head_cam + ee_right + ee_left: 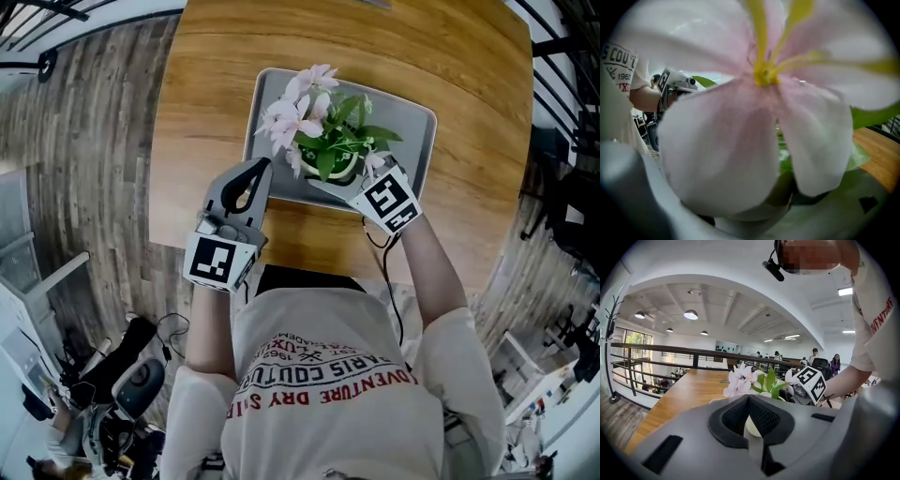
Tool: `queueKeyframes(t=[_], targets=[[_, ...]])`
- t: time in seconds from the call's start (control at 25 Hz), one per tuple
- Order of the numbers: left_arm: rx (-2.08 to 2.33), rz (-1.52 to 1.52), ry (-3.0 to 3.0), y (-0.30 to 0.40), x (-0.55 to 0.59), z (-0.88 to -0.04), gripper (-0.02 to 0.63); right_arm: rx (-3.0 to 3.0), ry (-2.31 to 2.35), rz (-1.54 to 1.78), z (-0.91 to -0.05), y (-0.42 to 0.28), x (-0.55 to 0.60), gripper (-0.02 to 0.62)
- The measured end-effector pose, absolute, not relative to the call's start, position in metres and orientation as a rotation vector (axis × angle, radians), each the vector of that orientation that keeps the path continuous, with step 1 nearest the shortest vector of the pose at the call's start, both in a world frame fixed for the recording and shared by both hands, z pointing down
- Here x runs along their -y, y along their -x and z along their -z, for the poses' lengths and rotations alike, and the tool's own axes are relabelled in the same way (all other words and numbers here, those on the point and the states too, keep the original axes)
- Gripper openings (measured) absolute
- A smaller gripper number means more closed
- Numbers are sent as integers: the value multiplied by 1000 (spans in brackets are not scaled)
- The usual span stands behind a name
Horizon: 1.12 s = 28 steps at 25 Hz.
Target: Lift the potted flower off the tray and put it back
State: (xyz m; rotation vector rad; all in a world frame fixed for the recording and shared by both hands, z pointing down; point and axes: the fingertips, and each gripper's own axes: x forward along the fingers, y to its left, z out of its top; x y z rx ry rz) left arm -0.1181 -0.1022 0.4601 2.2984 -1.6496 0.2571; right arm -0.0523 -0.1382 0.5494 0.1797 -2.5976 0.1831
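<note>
The potted flower [323, 141], with pink blooms and green leaves in a white pot, is over the grey tray [415, 127] on the wooden table. My right gripper [339, 181] reaches in from the near right and is shut on the pot's rim, under the leaves. In the right gripper view a pink petal [722, 140] fills the picture and hides the jaws. My left gripper [263, 166] is shut and holds nothing, with its tips at the tray's near left edge. In the left gripper view the plant [757, 383] stands just beyond the closed jaws [748, 397].
The round-cornered wooden table [469, 75] stands on a plank floor, with black railings [56, 14] at the far corners. A cable [389, 272] runs from the right gripper back to the person. People sit far off across the hall [815, 355].
</note>
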Motion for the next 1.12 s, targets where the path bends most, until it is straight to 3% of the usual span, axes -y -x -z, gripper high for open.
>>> queueKeyframes(t=[0.6,1.12], targets=[[1608,-287,-2304,111,96,-475,12,2657,-97,-166,-555,53,138,505],[1615,-249,-2395,83,88,-439,12,2691,-487,-160,-507,2,142,502]])
